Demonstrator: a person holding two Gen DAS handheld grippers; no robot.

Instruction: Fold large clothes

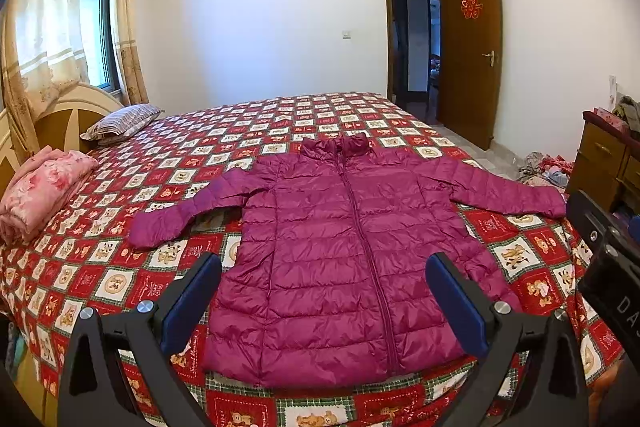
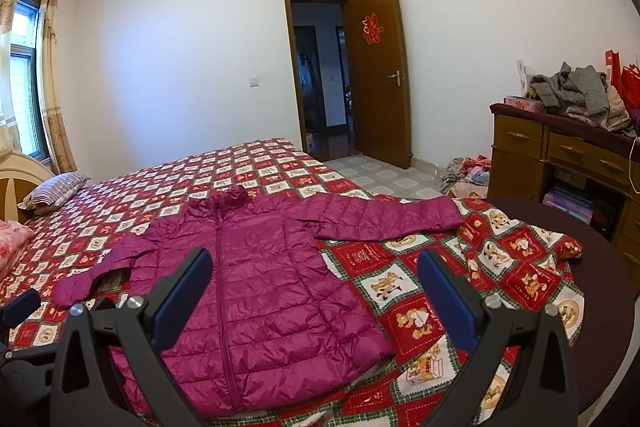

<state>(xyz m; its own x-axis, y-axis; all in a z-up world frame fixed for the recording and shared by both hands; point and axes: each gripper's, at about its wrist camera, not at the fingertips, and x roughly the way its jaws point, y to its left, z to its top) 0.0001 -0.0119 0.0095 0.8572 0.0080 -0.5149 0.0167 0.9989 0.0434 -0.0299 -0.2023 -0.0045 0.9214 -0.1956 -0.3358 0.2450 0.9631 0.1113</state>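
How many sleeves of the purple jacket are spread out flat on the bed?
2. The jacket lies zipped, front up. One sleeve stretches toward the pillow side; the other sleeve reaches toward the dresser side. Neither is folded in yet.

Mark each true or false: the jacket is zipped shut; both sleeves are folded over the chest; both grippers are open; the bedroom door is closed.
1. The jacket is zipped shut: true.
2. Both sleeves are folded over the chest: false; they lie spread out to the sides on the bedspread.
3. The left gripper and right gripper are open: true.
4. The bedroom door is closed: false; it stands open.
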